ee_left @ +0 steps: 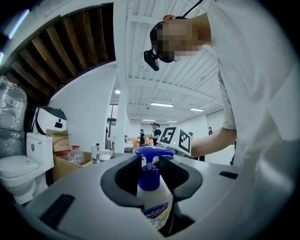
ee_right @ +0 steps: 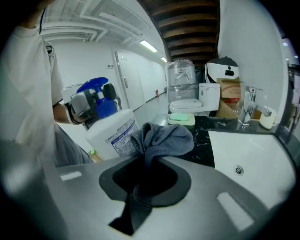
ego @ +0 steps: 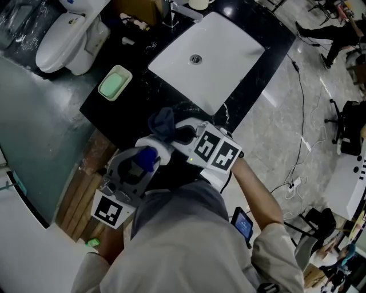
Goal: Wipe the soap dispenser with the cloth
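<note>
The soap dispenser point(ee_left: 153, 199), a white bottle with a blue pump, stands between the jaws of my left gripper point(ee_left: 151, 180), which is shut on its body. In the head view that left gripper point(ego: 144, 165) holds it level in front of the person, over the counter's near edge. The dark grey cloth point(ee_right: 161, 138) is bunched in my right gripper point(ee_right: 145, 176), shut on it. The cloth presses against the side of the soap dispenser point(ee_right: 110, 136) near its label. From above, the cloth point(ego: 163, 123) sits at the tip of the right gripper point(ego: 176, 135), beside the blue pump point(ego: 146, 157).
A black counter point(ego: 131, 106) carries a white sink basin point(ego: 229, 68) with a faucet point(ego: 174, 14) behind it and a green soap dish point(ego: 115, 83) at its left. A white toilet point(ego: 63, 37) stands at the far left. Cables lie on the floor at right.
</note>
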A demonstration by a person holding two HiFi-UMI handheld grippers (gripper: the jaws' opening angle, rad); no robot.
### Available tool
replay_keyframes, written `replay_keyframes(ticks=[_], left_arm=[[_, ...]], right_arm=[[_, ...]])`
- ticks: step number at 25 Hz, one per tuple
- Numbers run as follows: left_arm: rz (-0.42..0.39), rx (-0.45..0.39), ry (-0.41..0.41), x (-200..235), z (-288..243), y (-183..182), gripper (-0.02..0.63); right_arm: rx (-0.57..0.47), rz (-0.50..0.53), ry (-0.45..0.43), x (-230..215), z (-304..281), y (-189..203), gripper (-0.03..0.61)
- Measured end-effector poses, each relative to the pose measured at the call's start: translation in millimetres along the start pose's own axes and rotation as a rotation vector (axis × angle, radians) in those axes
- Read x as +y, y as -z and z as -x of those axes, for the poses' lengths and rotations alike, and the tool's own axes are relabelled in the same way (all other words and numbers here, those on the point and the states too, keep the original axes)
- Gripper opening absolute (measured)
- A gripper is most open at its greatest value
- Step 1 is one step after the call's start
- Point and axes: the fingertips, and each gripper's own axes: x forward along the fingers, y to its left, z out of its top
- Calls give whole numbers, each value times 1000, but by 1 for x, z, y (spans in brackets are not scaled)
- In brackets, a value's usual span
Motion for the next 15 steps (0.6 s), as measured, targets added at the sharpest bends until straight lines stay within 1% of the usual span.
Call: replay_keyframes(ticks=[6,15], left_arm=[[0,-4,1,0,0,-1,115],[-1,-5,4,-1,-1,-1,115]], right_arm=[[-4,12,-16,5,3,-7,48],[-52,-1,-47,9,13,-22,49]])
